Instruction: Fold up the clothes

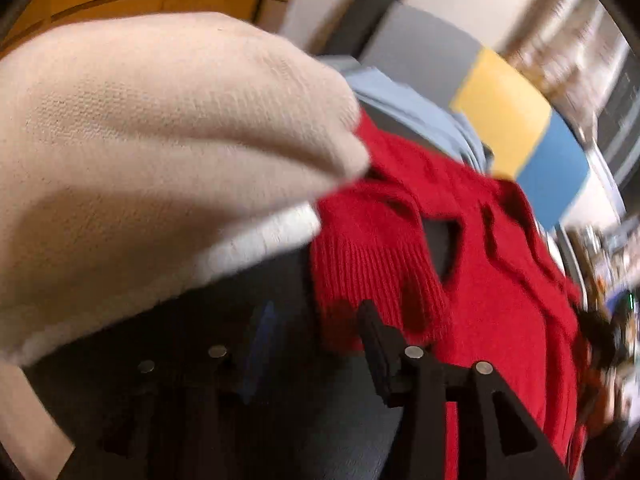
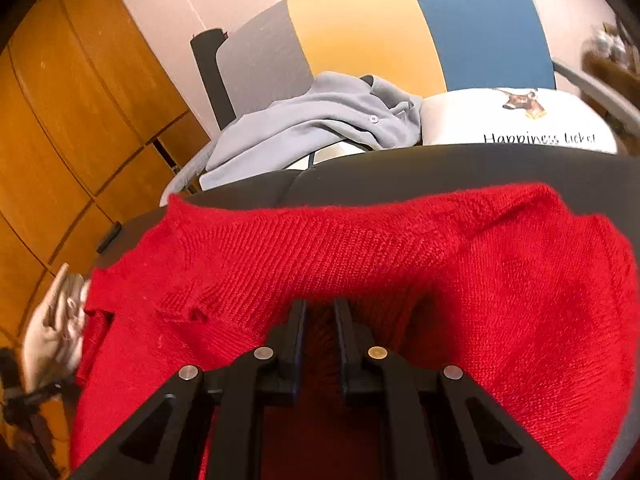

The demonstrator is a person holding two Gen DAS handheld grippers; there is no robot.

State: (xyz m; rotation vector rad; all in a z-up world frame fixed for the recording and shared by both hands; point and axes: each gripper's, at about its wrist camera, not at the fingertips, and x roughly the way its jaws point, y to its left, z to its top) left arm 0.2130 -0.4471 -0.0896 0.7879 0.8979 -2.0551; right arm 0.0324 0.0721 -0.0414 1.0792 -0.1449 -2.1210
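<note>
At the bottom centre of my right wrist view, my right tool (image 2: 320,312) is pinched narrow on the red sweater (image 2: 360,248), which spreads across the dark bench (image 2: 440,168). My left tool (image 1: 316,332) stands wide and empty beside a ribbed red cuff, a cream cloth (image 1: 140,140) filling the upper left. Beyond lie a grey-blue shirt (image 2: 320,120) and a white printed garment (image 2: 520,120).
</note>
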